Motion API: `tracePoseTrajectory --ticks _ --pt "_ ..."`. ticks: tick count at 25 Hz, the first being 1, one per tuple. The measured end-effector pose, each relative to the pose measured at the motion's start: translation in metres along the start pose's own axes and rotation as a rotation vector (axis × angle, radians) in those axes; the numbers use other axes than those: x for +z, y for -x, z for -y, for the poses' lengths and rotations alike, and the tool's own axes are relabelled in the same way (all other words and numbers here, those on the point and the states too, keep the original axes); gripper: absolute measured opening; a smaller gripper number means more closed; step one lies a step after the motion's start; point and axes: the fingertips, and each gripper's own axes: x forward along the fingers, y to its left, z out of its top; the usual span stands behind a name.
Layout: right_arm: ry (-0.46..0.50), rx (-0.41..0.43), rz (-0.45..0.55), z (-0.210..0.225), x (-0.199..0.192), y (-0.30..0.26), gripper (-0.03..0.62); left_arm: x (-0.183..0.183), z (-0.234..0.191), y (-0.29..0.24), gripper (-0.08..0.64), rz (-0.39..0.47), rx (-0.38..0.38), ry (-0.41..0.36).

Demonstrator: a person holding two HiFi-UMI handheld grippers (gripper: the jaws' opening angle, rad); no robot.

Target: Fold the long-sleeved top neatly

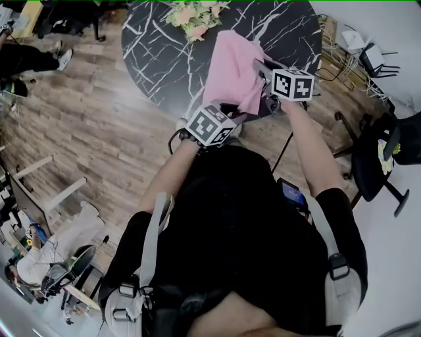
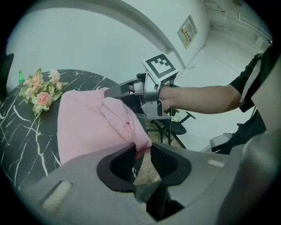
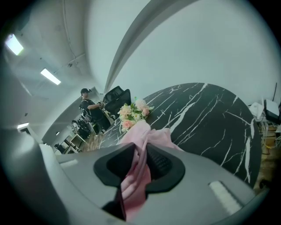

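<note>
Ok, status:
Long-sleeved top: the pink long-sleeved top (image 1: 230, 66) lies on the near right part of the round black marble table (image 1: 164, 59). Its near edge is pulled off the rim toward the person, bunched and lifted.
Left gripper: the left gripper (image 1: 238, 116) is at the near edge of the table, pointing down and away. In the left gripper view the gap at its tips (image 2: 141, 151) is narrow and a corner of the top (image 2: 88, 127) sits in it. It looks pinched, though pad contact is hard to see from this angle. Wood floor shows through the gap below the cloth.
Right gripper: the right gripper (image 1: 262, 71) is just right of the left one and slightly farther in over the table. Its jaws (image 3: 142, 151) are clamped on a thick fold of the top (image 3: 140, 176), and the cloth fills the gap and hangs out below.
Spacing: the two grippers are near each other, both on the near hem, and not touching.
Table: a flower bunch (image 1: 194, 16) is at the far edge, well apart from the top. The rest of the marble (image 3: 210, 118) is bare.
Around: a black chair (image 1: 375, 158) stands on the right, and a person (image 3: 90, 107) sits at desks far left.
</note>
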Motion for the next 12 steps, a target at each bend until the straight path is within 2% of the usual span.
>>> tracePoseTrajectory --ticks 3,5,7,9,12 --pt "0.001 -0.080 0.015 0.024 0.002 0.007 0.119 0.003 0.011 0.000 0.164 0.018 -0.052 0.007" --pt "-0.012 -0.126 0.039 0.039 0.006 0.015 0.128 0.006 0.013 0.004 0.164 0.037 -0.056 0.006" --pt "-0.024 -0.138 0.056 0.046 0.011 0.023 0.129 0.007 0.009 0.009 0.164 0.045 -0.045 0.007" --pt "-0.016 -0.110 0.065 0.039 0.016 0.029 0.127 0.008 0.003 0.013 0.164 0.047 -0.030 0.012" --pt "0.014 -0.006 0.072 0.008 0.022 0.030 0.127 0.010 -0.006 0.017 0.164 0.058 -0.008 0.026"
